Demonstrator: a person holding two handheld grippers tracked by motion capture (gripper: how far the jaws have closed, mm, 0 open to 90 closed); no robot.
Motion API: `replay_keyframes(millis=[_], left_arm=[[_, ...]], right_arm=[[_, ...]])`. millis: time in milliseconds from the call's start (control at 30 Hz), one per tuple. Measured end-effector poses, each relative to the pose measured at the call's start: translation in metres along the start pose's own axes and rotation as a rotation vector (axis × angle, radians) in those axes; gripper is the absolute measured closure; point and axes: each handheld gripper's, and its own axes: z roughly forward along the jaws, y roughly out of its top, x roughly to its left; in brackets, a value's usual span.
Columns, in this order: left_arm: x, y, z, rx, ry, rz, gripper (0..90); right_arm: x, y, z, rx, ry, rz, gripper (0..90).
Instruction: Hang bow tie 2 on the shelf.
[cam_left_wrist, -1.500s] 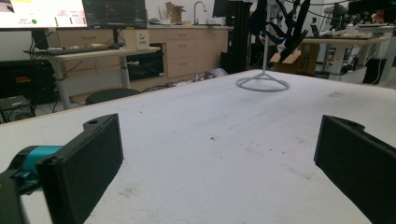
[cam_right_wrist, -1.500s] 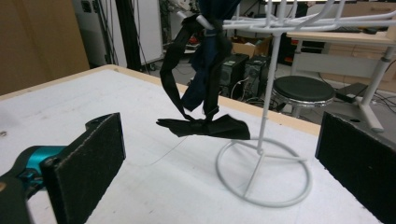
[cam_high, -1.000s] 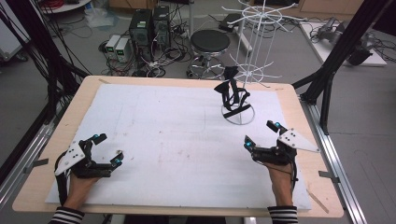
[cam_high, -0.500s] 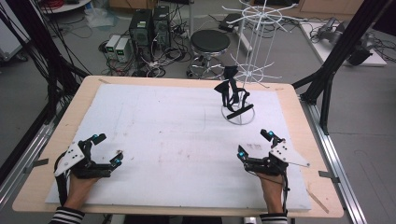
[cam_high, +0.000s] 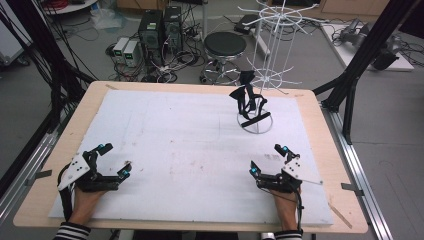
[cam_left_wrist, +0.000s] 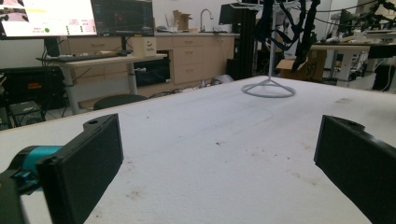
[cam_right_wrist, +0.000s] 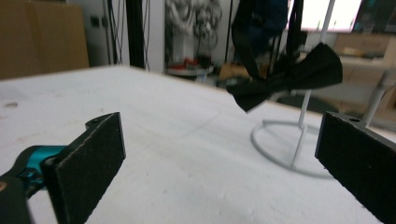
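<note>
Facing table (cam_high: 320, 107): you work at a wide wooden top under a white mat (cam_high: 175, 145) that stops just short of the wood on every side; the near edge runs right under your wrists.
Open room: the mat is bare between your two hands and from them up to the far right part, so either hand has free passage forward.
Wire stand (cam_high: 267, 55): a tall white rack with thin prongs rises from a ring base (cam_high: 255, 122) at the far right of the mat; it looks light, so a bump from a jaw or a trailing cable could tip or slide it.
Bow tie (cam_right_wrist: 285, 74): the black bow tie and its straps hang from a low prong on the stand, above the ring base; pulling it sideways instead of off the prong could drag the whole stand with it.
Right gripper (cam_high: 268, 160): it rests near the front right of the mat, jaws spread wide and holding nothing, aimed at the bow tie; it is the closer tool.
Left gripper (cam_high: 114, 158): it rests at the front left, well apart from the stand, jaws wide open and empty.
Straps: loose loops could snag on a prong or catch only one jaw, so a partial grip is likely.
</note>
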Motion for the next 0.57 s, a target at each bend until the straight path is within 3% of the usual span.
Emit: replay_keyframes(millis=[133,367,567], left_arm=[[0.0004,-0.0001,-0.0003,0.000,0.002,0.000,1.7],[0.0006,-0.0001,-0.0007,0.000,0.000,0.000,1.7],[0.0007,-0.0003,-0.0010,-0.003,0.002,-0.004,1.7]], right_arm=[[-0.0026,-0.0085,-0.0025,0.007,-0.018,0.002,3.7],[-0.0045,-0.0107,-0.0041,-0.005,-0.007,-0.003,3.4],[-0.0061,-0.0122,-0.0057,-0.006,-0.013,0.030,3.3]])
